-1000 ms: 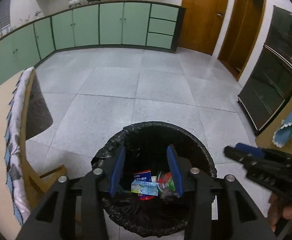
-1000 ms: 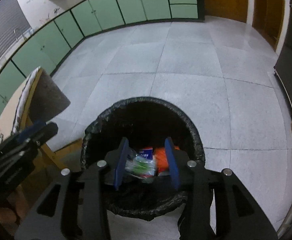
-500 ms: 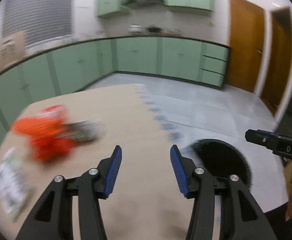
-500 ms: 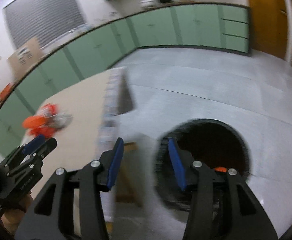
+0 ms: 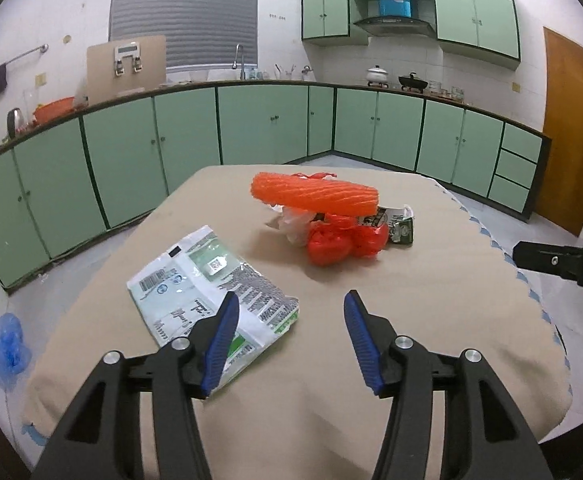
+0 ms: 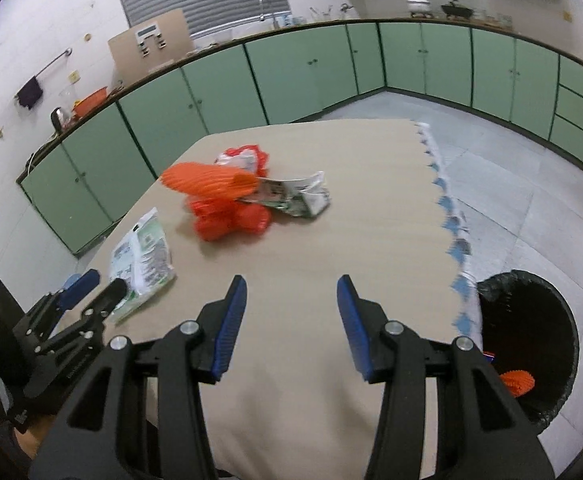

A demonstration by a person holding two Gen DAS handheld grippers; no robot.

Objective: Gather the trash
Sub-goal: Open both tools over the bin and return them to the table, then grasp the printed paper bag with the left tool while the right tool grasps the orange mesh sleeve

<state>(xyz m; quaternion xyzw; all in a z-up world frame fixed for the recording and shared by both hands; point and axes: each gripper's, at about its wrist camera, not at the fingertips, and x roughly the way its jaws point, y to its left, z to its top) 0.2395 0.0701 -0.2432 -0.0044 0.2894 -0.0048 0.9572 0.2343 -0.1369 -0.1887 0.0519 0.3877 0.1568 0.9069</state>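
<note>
Trash lies on a beige-covered table (image 5: 431,288): an orange foam net sleeve (image 5: 315,194) on top of a red plastic bag (image 5: 341,238), a crumpled green-and-white wrapper (image 5: 399,226), and a flat white-and-green packet (image 5: 211,292). My left gripper (image 5: 289,336) is open and empty, above the table's near side, its left finger over the packet's edge. My right gripper (image 6: 289,320) is open and empty above the table (image 6: 371,208); the sleeve (image 6: 207,180), bag (image 6: 231,218), wrapper (image 6: 299,196) and packet (image 6: 143,256) lie ahead. A black-lined trash bin (image 6: 531,336) stands on the floor at the right.
Green base cabinets (image 5: 251,128) run along the far walls, with a sink, pots and a cardboard sheet on the counter. A wooden door (image 5: 571,132) is at the right. A blue bag (image 5: 5,344) lies on the floor left of the table.
Both grippers have swung from over the trash bin, where they hung open above the dropped trash, to the table. They now face the remaining pile.
</note>
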